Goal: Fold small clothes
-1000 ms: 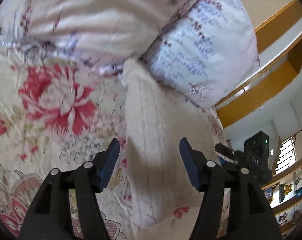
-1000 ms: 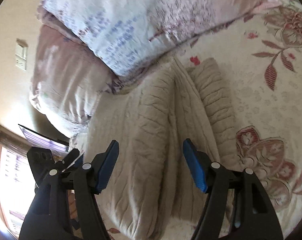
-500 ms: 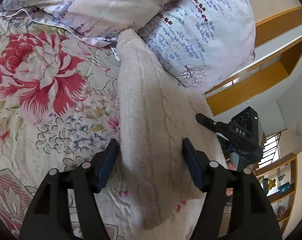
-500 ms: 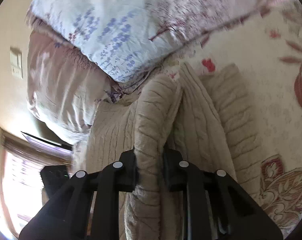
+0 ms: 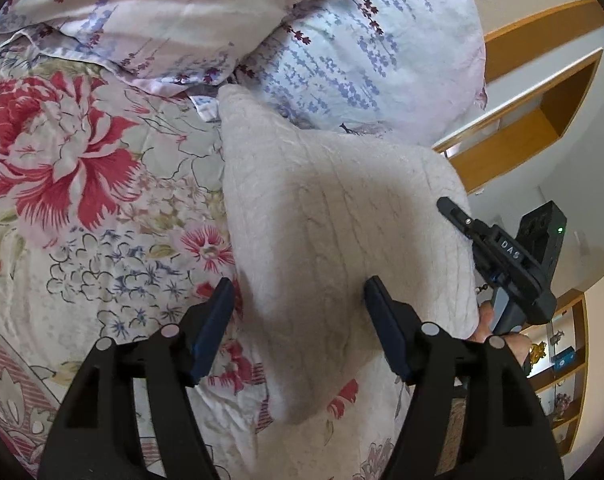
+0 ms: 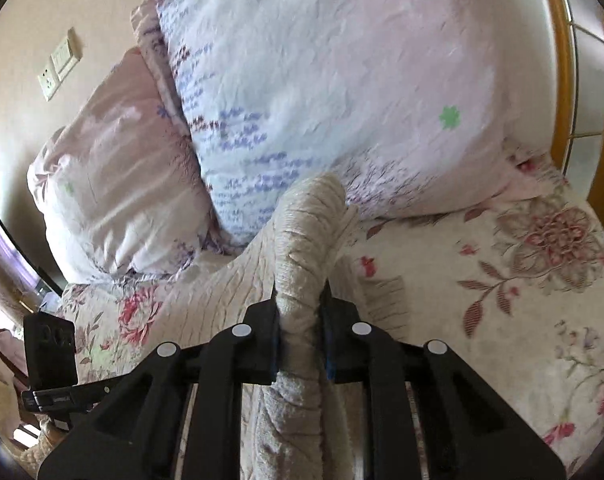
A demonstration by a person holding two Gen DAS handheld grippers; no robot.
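Floral bedspread (image 5: 82,208) fills the left of the left-wrist frame, pillows (image 5: 362,48) along the top. Cream sweater (image 5: 322,220) lies mid-frame on the bed. Left gripper (image 5: 298,320) gapes wide around it, pads not pressing. Right gripper (image 6: 301,320) is closing, pinching a sweater fold.

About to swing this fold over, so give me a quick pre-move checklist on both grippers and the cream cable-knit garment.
1. Right gripper clamped on a bunched ridge of the cream cable-knit garment: ok, jaws closing on it.
2. Held ridge raised off the floral bedspread: ok.
3. Left gripper gripping: not ok, its jaws stand apart and straddle the garment without pinching.
4. Far end of the garment clear of the lavender-print pillow: not ok, its tip lies against the pillow.
5. Garment's near hem: cannot tell, hidden behind the grippers.
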